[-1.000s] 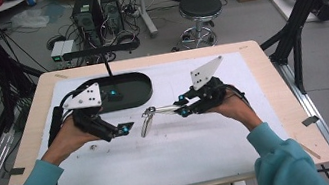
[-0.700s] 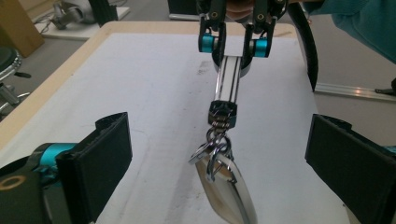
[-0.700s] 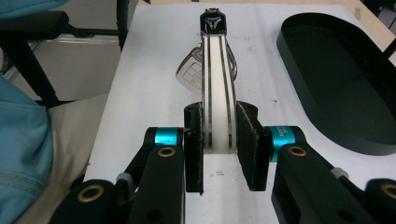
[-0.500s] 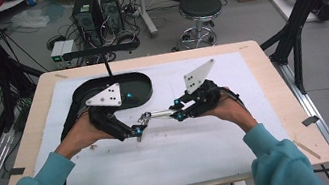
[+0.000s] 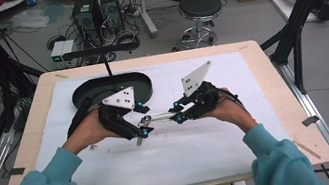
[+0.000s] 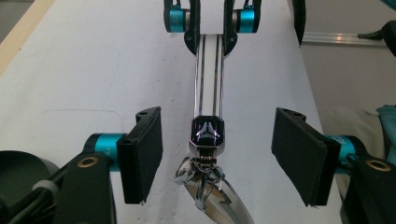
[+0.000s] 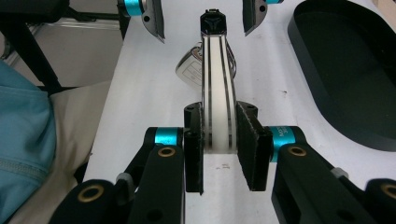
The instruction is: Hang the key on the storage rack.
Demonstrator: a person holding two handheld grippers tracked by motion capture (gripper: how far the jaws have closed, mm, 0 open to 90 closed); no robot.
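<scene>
- Since the earlier frames, the left gripper (image 5: 140,127) has moved in from the left, and its jaws now flank the free end of the key fob.
- White cloth (image 5: 203,152) covers the table; a black oval tray (image 5: 86,91) lies at its far left, just behind the left gripper.
- Right gripper (image 7: 219,142) is clamped on the white, chrome-edged key fob (image 6: 208,79), holding it level above the cloth.
- Left gripper's jaws stand wide apart, gripping nothing, with the fob's black tip between them.
- Small metal keyring (image 6: 201,177) hangs from that tip.
</scene>
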